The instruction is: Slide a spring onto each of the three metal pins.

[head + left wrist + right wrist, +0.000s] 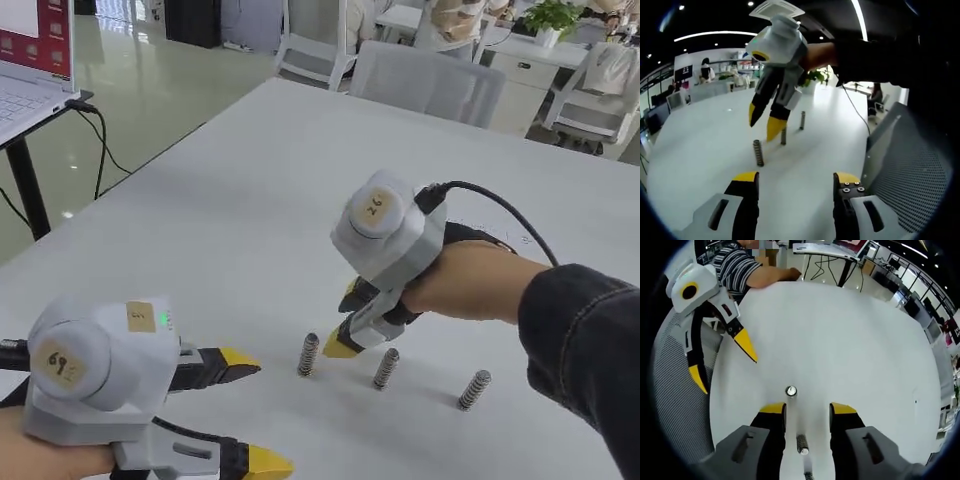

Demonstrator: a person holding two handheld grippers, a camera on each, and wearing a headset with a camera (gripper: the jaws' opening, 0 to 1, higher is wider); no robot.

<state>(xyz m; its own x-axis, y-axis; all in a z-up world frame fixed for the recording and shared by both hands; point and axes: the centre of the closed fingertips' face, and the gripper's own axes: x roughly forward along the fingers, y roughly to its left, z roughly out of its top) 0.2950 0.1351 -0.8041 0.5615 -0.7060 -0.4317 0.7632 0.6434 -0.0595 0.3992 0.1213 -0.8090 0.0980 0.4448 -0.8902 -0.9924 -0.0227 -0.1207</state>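
Three springs (386,368) stand upright on the table (300,180); left gripper (268,415) jaws apart; right gripper (807,409) jaws apart.

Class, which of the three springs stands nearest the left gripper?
The end spring of the row, on the left gripper's side; the other two stand beyond it.

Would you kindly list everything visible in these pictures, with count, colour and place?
Upright coiled metal springs: three, grey, in a row on the table.
Flat white table: one, white, under everything.
Open laptop: one, white, far left on a stand.
Chairs: several, grey and white, beyond the table's far edge.
Potted plant: one, green, far right background.
Left gripper: one, grey with yellow-tipped fingers, open, near left.
Right gripper: one, same colours, open, over the springs.
Person's hand: one, holding the right gripper.
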